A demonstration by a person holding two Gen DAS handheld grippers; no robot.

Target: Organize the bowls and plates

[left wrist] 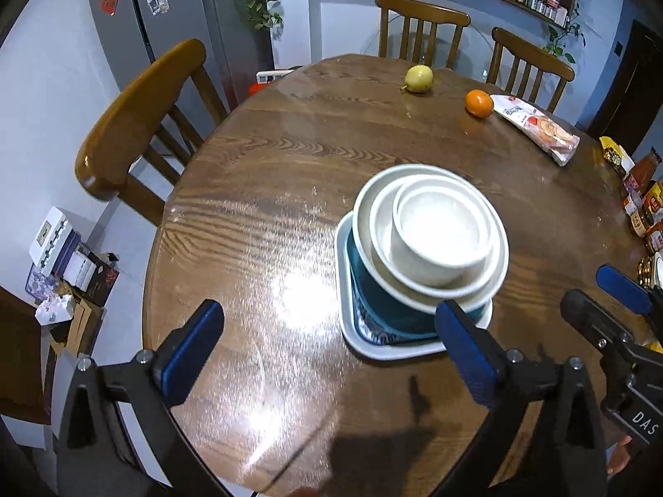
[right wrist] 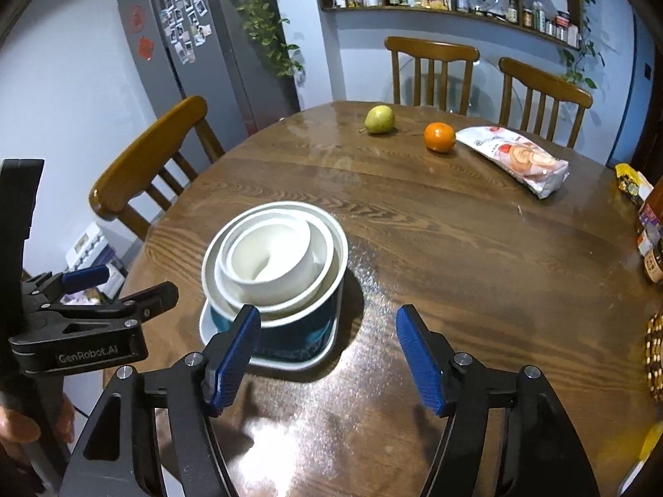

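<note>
A stack of dishes stands on the round wooden table: a white square plate at the bottom, a teal bowl on it, and three nested white bowls inside. The same stack shows in the right wrist view. My left gripper is open and empty, its right finger just in front of the plate's near edge. My right gripper is open and empty, to the right of the stack and near it. Each gripper shows at the edge of the other's view.
A pear, an orange and a snack bag lie at the table's far side. Jars and packets crowd the right edge. Wooden chairs stand around the table, a fridge behind.
</note>
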